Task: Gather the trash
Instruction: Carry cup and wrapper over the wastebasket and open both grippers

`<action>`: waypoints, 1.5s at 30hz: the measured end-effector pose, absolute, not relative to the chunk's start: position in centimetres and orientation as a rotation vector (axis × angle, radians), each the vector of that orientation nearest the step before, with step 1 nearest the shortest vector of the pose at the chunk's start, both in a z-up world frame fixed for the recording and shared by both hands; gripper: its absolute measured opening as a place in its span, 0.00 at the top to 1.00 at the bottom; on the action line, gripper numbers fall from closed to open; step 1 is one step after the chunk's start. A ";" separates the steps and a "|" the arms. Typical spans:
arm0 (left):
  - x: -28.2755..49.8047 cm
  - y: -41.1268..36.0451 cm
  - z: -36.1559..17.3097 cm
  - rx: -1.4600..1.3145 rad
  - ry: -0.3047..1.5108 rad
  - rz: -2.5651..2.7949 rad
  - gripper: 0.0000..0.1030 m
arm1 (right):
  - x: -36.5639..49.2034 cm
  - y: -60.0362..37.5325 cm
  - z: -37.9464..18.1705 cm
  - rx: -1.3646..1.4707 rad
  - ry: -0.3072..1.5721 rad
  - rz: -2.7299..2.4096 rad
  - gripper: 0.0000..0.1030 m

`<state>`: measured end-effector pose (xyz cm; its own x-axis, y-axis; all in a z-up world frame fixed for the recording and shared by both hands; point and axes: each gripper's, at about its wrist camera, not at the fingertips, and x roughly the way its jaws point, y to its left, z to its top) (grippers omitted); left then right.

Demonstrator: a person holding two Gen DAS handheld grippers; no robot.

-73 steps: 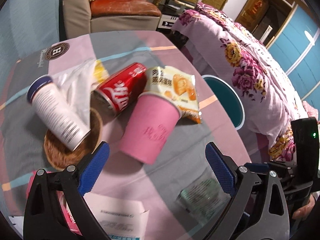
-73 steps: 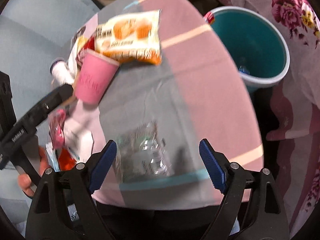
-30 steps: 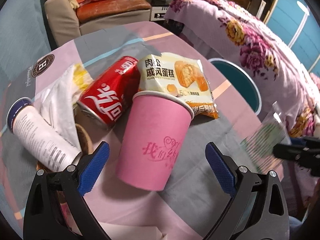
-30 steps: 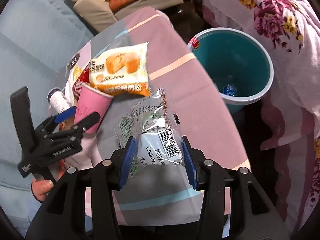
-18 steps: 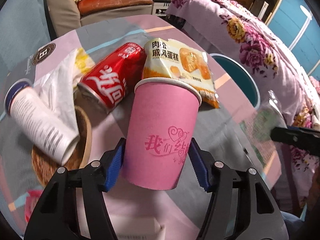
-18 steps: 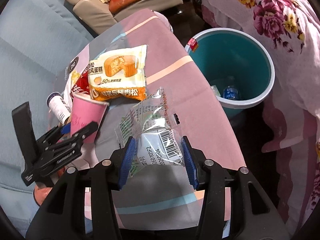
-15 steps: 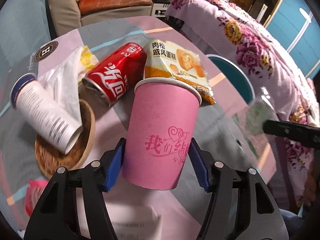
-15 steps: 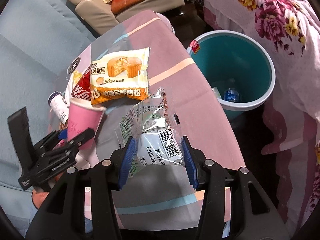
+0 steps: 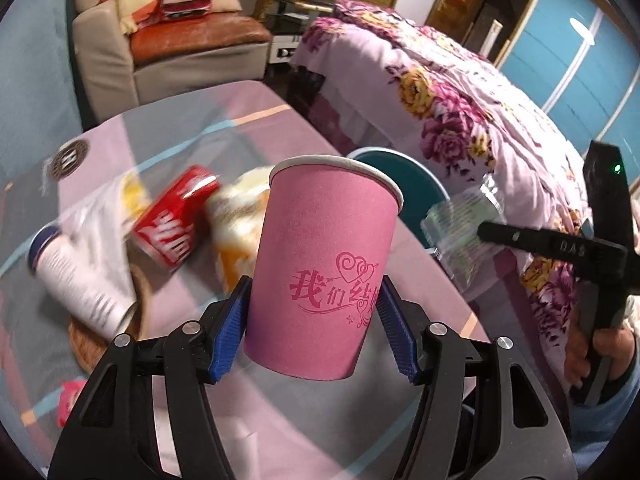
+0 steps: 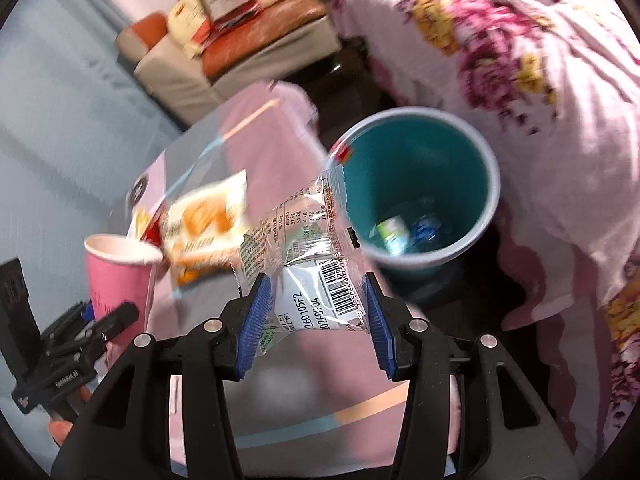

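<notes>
One pink cup [image 9: 324, 276] clamped in left gripper [image 9: 314, 326]. One clear wrapper [image 10: 312, 264] pinched in right gripper [image 10: 316, 320]. One teal bin [image 10: 416, 192] right of centre.

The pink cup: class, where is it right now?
The pink cup is clamped upright in the left gripper, above the table, right of the red can.

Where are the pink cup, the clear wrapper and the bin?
pink cup [image 9: 324, 272], left wrist view, side wall.
clear wrapper [image 10: 316, 276], right wrist view, printed middle.
bin [image 10: 420, 152], right wrist view, inner wall.

Matt paper cup [image 9: 324, 268], glossy clear plastic wrapper [image 10: 308, 248]
</notes>
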<state>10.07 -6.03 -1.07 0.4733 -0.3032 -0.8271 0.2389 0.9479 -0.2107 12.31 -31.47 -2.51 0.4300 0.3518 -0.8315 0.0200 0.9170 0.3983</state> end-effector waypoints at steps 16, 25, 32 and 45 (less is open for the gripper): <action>19.2 -19.0 -3.5 0.017 1.088 -0.454 0.38 | 17.4 -40.6 -2.0 0.382 1.008 0.061 0.56; 22.4 -21.5 -6.2 0.029 1.147 -0.437 0.38 | 19.3 -42.0 -3.7 0.380 1.033 0.065 0.56; 23.7 -22.5 -6.6 0.035 1.151 -0.417 0.22 | 20.1 -43.0 -4.0 0.392 1.034 0.062 0.56; 23.2 -19.5 -6.5 -0.042 1.156 -0.365 0.11 | 20.5 -42.2 -4.1 0.366 1.047 0.079 0.56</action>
